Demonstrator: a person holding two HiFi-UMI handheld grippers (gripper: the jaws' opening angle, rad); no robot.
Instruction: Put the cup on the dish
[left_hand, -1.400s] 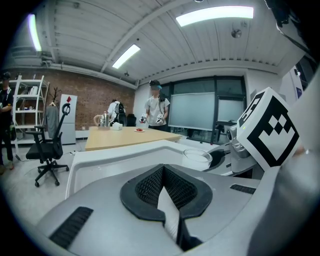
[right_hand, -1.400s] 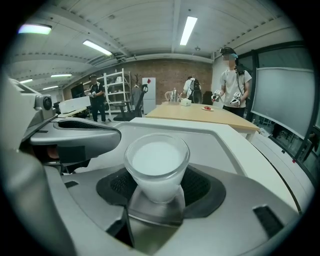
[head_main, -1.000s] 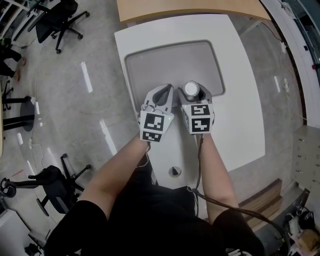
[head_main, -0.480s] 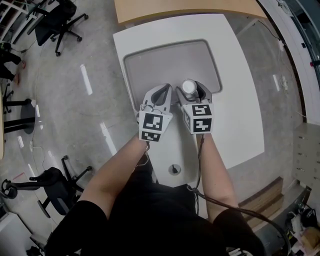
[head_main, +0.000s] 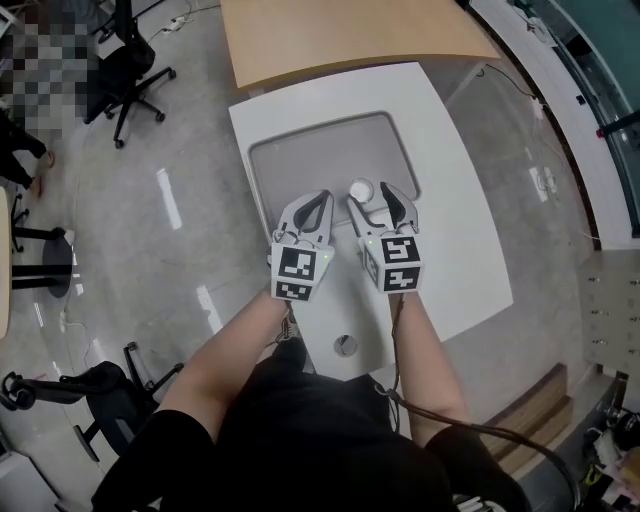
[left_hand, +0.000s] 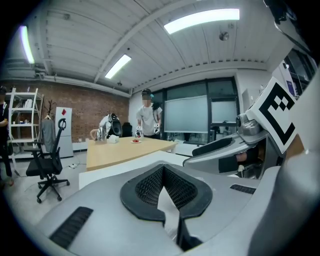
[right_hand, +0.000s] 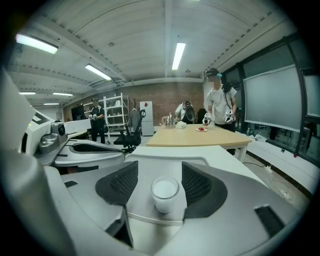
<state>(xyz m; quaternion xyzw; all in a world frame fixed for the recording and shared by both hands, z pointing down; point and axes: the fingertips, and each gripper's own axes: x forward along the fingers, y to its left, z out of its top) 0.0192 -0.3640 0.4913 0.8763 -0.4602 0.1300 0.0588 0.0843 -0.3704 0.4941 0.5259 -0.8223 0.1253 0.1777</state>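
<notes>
**A:** Where is the small round whitish cup at this moment?

**B:** It stands upright on the large grey rectangular dish with rounded corners, near its lower edge, at the centre of the head view. The dish lies on the white table. I judge that the task is nearly complete.

**A:** Does the right hand-held gripper grip the cup?

**B:** No. Its jaws are apart, one on each side of the cup, and I see a gap on both sides. The left hand-held gripper is just beside it, to the left. Its jaws are together and there is nothing between them.

**A:** How would the cup handle, in your opinion?

**B:** It seems light and stiff. The wall is smooth and glossy, so it is probably a little slippery, and it could tip easily. If it is glass, which I cannot tell, it is also fragile. I would take it at the middle of the wall, with soft pressure.

**A:** And its look?

**B:** It is short and cylindrical, with an open top, and white inside.
</notes>
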